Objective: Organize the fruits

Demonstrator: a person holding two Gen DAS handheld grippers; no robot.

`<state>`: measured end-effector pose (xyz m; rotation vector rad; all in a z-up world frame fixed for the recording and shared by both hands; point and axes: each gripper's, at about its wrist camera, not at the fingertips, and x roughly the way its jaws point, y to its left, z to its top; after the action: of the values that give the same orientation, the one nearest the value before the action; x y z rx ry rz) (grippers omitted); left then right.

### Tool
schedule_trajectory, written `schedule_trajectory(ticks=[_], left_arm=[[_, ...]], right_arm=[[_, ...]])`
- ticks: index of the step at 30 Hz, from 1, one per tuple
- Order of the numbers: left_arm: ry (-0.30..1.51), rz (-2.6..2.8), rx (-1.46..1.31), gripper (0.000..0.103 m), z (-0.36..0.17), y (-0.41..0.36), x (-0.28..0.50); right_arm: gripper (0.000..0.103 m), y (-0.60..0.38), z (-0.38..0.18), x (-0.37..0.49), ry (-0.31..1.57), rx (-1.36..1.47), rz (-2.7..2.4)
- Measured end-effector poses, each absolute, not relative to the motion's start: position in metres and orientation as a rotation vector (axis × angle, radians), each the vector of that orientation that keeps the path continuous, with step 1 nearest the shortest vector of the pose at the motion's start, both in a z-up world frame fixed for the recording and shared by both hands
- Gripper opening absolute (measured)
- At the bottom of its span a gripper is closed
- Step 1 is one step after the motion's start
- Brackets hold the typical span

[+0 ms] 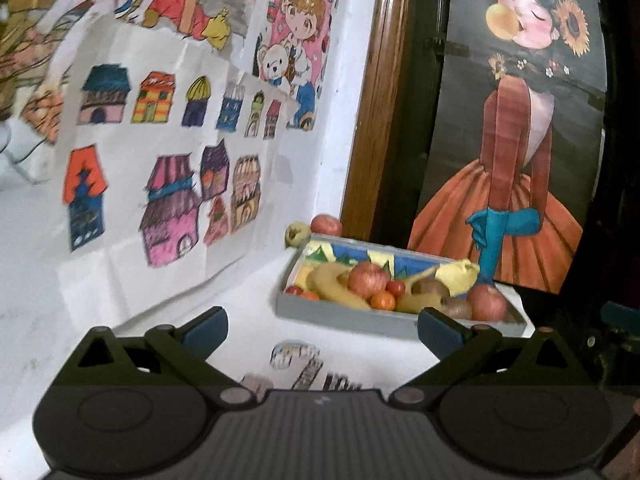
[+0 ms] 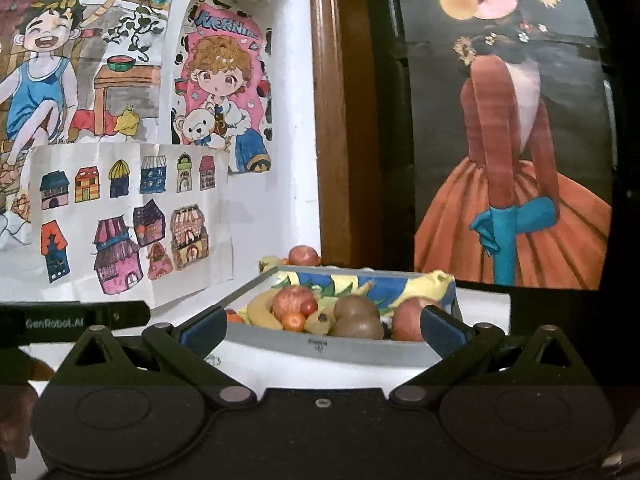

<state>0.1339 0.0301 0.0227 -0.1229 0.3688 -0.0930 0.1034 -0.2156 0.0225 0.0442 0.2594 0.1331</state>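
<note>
Your grey tray [image 2: 320, 350] sits at the table's back corner, against the wall of drawings [image 2: 132, 216] and the dark painting [image 2: 512, 160], probably to corral the fruit. Inside lie bananas [image 1: 334, 284], apples [image 1: 368, 278], kiwis [image 2: 356, 326] and small tomatoes [image 1: 395, 288]; one apple [image 1: 326, 224] and a yellowish fruit [image 1: 297, 234] wait behind its rim. Your left gripper [image 1: 322, 330] and right gripper [image 2: 322, 330] both hang spread wide, carrying nothing; the rim bars a low reach.

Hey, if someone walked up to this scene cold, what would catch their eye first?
Probably the grey tray heaped with fruit, bananas and red apples, on the white table ahead of both open grippers. Behind it, the painting of a girl in an orange dress fills the right side.
</note>
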Motion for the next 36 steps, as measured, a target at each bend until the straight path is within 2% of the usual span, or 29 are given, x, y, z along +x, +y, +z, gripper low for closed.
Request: schedule_trajectory(ticks=[6, 18, 36], left_arm=[[0.376, -0.094, -0.113, 0.103, 0.015, 0.04, 0.104], [0.374, -0.099, -0.149, 0.103, 0.01, 0.055, 0.083], [0.425, -0.068, -0.129, 0.103, -0.004, 0.049, 0.078]], right_arm=[[0.102, -0.213, 0.011, 0.065, 0.269, 0.109, 0.087], [0.102, -0.2, 0.004, 0.021, 0.246, 0.037, 0.003], [0.102, -0.198, -0.009, 0.027, 0.267, 0.077, 0.027]])
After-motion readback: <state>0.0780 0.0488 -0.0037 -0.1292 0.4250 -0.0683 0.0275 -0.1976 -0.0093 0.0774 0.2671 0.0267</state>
